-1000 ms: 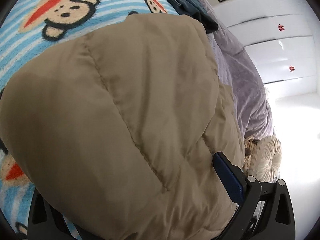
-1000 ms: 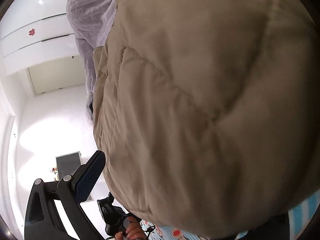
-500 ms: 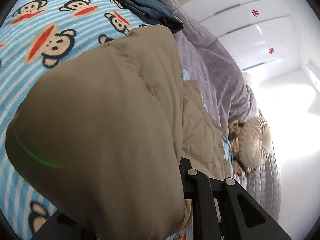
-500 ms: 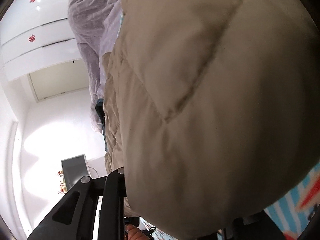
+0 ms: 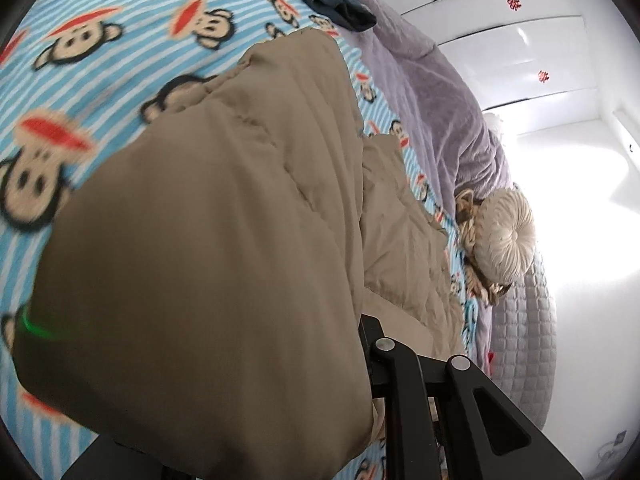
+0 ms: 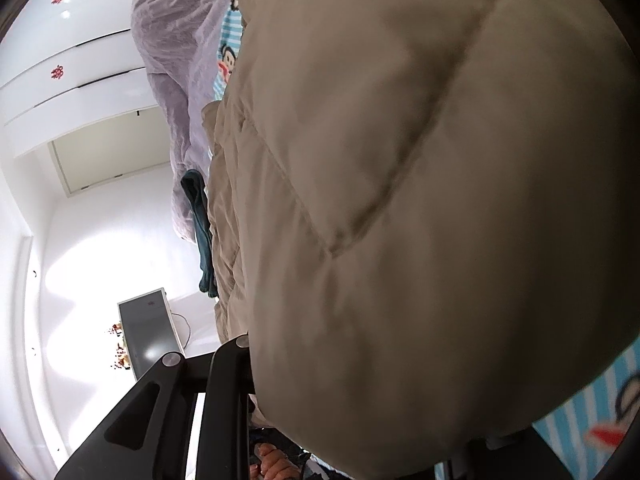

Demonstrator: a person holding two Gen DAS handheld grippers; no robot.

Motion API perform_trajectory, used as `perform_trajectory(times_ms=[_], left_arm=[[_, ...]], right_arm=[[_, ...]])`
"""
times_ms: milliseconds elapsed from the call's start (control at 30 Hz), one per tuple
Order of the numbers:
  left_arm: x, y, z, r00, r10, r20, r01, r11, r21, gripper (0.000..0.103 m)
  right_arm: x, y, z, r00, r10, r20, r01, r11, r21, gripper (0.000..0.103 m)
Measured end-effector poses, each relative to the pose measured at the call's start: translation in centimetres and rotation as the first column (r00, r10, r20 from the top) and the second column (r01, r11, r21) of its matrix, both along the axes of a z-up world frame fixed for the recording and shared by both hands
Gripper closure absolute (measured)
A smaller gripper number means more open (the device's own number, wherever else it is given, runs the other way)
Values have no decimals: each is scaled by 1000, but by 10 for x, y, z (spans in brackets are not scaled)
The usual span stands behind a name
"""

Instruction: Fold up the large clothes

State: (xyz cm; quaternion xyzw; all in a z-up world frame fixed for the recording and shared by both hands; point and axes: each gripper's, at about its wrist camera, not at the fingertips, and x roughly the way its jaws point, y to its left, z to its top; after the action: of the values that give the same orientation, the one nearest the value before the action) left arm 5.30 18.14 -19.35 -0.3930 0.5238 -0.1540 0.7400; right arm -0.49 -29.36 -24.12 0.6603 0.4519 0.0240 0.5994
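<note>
- I had the left claw point(image 5: 360, 364) clamped on the near edge of the tan padded jacket point(image 5: 224, 216); its jaws had just been closing, and the fabric bulged up between them, hiding one finger.
- The right claw point(image 6: 256, 364) had likewise just been closing, and it pinched another part of the same near edge, with the quilted panel filling most of its view.
- The jacket lay on the bed, over the monkey-print sheet point(image 5: 100, 20), its far end reaching toward the purple blanket point(image 5: 424, 92) along the bed's far edge.
- My main worry was slip: puffy, slick cloth could creep out of a narrow pinch if I pulled the fold over too fast.
- If either claw held only the top layer, the lower layer would stay behind and the fold would come out lopsided.
- Uneven travel between my two hands would skew the crease.
- Carried too far, the edge could land on the dark blue garment point(image 5: 340, 4) or the blanket, or drag the round cushion point(image 5: 504, 232).
</note>
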Motion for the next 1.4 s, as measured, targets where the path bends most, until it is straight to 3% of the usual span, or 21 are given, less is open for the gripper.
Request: perform_trajectory(times_ms=[167, 300, 400, 500, 733, 900, 1133, 1200, 1233, 1267, 1300, 1400], left_arm=[[-23, 2, -10, 999, -19, -50, 21, 999, 36, 82], [-36, 2, -21, 994, -34, -108, 45, 995, 92, 82], [-44, 2, -17, 990, -25, -140, 47, 987, 155, 69], [-49, 2, -7, 985, -32, -170, 78, 959, 272, 41], [-67, 8, 18, 981, -34, -193, 115, 898, 425, 40], [-72, 6, 29, 980, -61, -191, 150, 857, 493, 40], [-69, 2, 32, 976, -86, -200, 178, 841, 511, 40], [-68, 4, 32, 976, -85, -202, 179, 841, 510, 40], [-64, -1, 32, 976, -84, -201, 177, 840, 513, 37], [-66, 1, 33, 977, -82, -199, 176, 836, 519, 28], [-61, -4, 33, 978, -77, -192, 169, 832, 528, 4], [-62, -3, 40, 985, -65, -158, 143, 819, 556, 0]], right_arm=[[-13, 4, -4, 1000, -2, -26, 2, 1000, 5, 77], [-9, -7, -15, 998, -2, -69, 2, 1000, 3, 70], [-5, -9, -21, 994, -4, -112, 5, 1000, 3, 61], [6, -8, -16, 992, -1, -127, 0, 1000, -6, 59], [22, -6, 3, 974, 85, -211, -101, 993, -67, 41], [35, -1, 27, 960, 158, -232, -198, 967, -158, 39], [41, 37, 67, 937, 250, -246, -315, 908, -276, 39], [10, 42, 67, 931, 272, -245, -338, 896, -289, 39], [11, 44, 66, 929, 281, -242, -345, 894, -285, 39], [7, 48, 65, 927, 289, -239, -351, 892, -283, 39], [8, 62, 73, 925, 299, -236, -360, 888, -287, 39], [14, 78, 78, 915, 332, -230, -394, 862, -319, 39]])
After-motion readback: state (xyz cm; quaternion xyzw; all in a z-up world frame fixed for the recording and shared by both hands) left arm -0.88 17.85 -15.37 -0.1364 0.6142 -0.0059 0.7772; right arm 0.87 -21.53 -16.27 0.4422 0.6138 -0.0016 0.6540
